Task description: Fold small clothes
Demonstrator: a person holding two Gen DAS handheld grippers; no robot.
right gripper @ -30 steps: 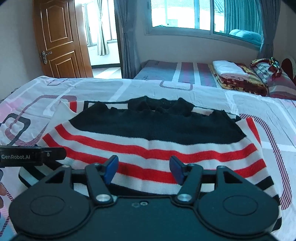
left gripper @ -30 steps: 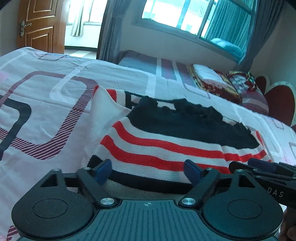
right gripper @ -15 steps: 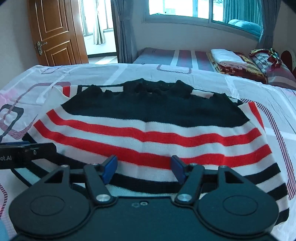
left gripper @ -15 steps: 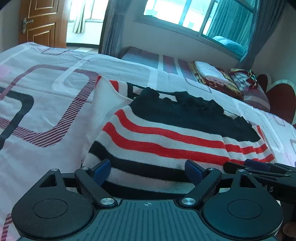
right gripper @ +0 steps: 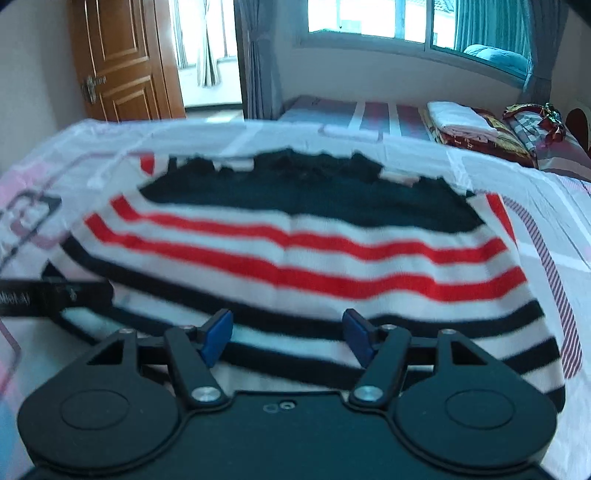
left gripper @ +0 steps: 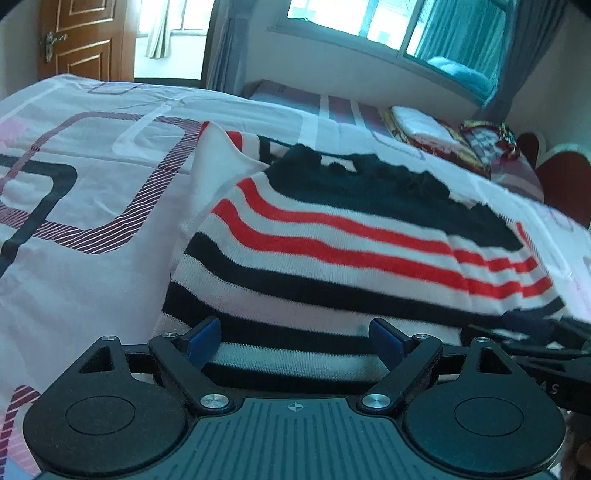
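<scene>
Tilting your left gripper (left gripper: 293,339) downward with jaws spread wide and empty, you have the striped sweater (left gripper: 332,258) spread just ahead, its near hem between the fingertips; bare bedsheet (left gripper: 92,192) lies open to the left. Your right gripper (right gripper: 288,334), likewise tilted and parted, grips nothing; the sweater (right gripper: 295,258) lies just ahead, sheet (right gripper: 554,206) rightward.

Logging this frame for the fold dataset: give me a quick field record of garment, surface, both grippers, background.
garment: red, white and black striped knit sweater, lying flat, black part farthest from the cameras
surface: white bedsheet with maroon and black looped pattern
left gripper: open, over the sweater's near hem, nothing gripped
right gripper: open, over the near hem, nothing gripped
background: brown wooden door, window, folded bedding
</scene>
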